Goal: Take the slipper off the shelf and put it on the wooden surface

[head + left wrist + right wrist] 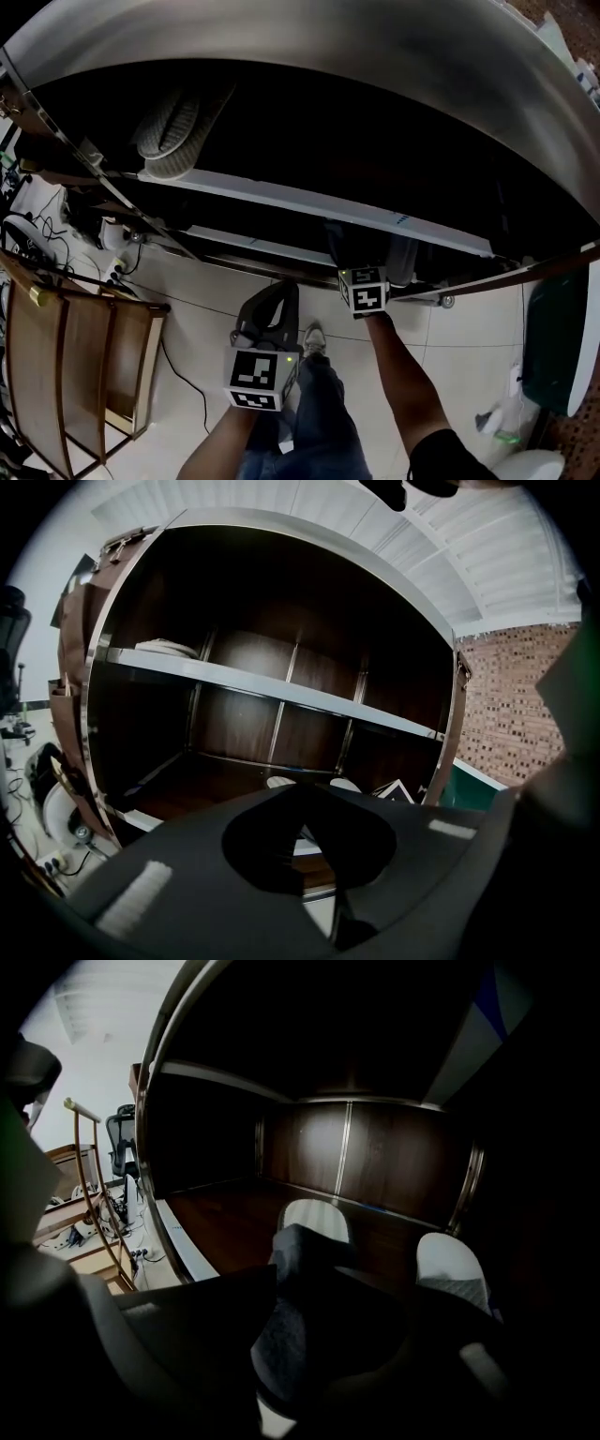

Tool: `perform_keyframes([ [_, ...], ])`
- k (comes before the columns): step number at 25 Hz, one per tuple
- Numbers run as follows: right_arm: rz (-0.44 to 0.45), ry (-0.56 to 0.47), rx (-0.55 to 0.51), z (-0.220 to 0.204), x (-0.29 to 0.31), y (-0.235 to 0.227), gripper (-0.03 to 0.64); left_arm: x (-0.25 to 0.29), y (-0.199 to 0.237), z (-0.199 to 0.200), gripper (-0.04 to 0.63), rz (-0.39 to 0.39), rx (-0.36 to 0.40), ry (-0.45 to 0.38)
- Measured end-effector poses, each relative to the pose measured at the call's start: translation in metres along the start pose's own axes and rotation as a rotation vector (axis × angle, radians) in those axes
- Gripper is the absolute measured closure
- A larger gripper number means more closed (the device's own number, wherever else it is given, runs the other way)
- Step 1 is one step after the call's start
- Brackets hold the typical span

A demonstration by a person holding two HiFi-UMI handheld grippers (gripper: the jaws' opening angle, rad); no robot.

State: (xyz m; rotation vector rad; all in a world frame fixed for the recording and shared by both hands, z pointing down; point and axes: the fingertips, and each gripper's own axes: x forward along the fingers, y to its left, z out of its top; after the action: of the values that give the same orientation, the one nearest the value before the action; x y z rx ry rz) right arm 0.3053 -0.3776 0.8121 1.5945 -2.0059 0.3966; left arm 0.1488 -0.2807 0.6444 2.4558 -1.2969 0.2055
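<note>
In the right gripper view, the right gripper [333, 1312] has its jaws spread wide, one on each side of the slipper [314, 1222], and no pad can be seen pressing it. The slipper has a dark grey fabric upper and a pale, finely ribbed footbed. Its far end lies on the dark wooden surface [234, 1218] at the bottom of the cabinet. Just to its right, not touching it, sits a second slipper [448, 1262] with the same pale footbed. Brown back panels [375, 1162] stand behind both.

The left gripper [302, 799] hangs outside the cabinet over the tiled floor [206, 281], its jaws pressed together with nothing between them. Beyond its tips a white shelf board [272, 688] crosses the cabinet, and a third slipper [167, 649] lies at the board's left end.

In the head view the shelf board and the cabinet's metal rim [309, 42] hide the right jaws and both lower slippers. Only that gripper's marker cube [364, 288] and the forearm show. That view alone shows the third slipper's ribbed grey sole and a wooden rack [75, 366] on the left. Only the left gripper view shows the brick wall [516, 705] beside the cabinet.
</note>
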Motion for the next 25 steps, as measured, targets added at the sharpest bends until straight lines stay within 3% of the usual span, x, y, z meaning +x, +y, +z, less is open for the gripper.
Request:
perform_keyframes([
  [6, -0.04, 0.018, -0.052, -0.005, 0.006, -0.001, 0.506, -0.002, 0.013, -0.005, 0.591, 0.025, -0.018, -0.008],
  [11, -0.059, 0.029, -0.067, -0.002, 0.003, -0.003, 0.594, -0.006, 0.015, -0.008, 0.591, 0.031, -0.012, -0.005],
  [25, -0.004, -0.004, -0.084, 0.034, -0.062, 0.028, 0.603, -0.042, 0.004, 0.011, 0.591, 0.055, -0.02, 0.026],
])
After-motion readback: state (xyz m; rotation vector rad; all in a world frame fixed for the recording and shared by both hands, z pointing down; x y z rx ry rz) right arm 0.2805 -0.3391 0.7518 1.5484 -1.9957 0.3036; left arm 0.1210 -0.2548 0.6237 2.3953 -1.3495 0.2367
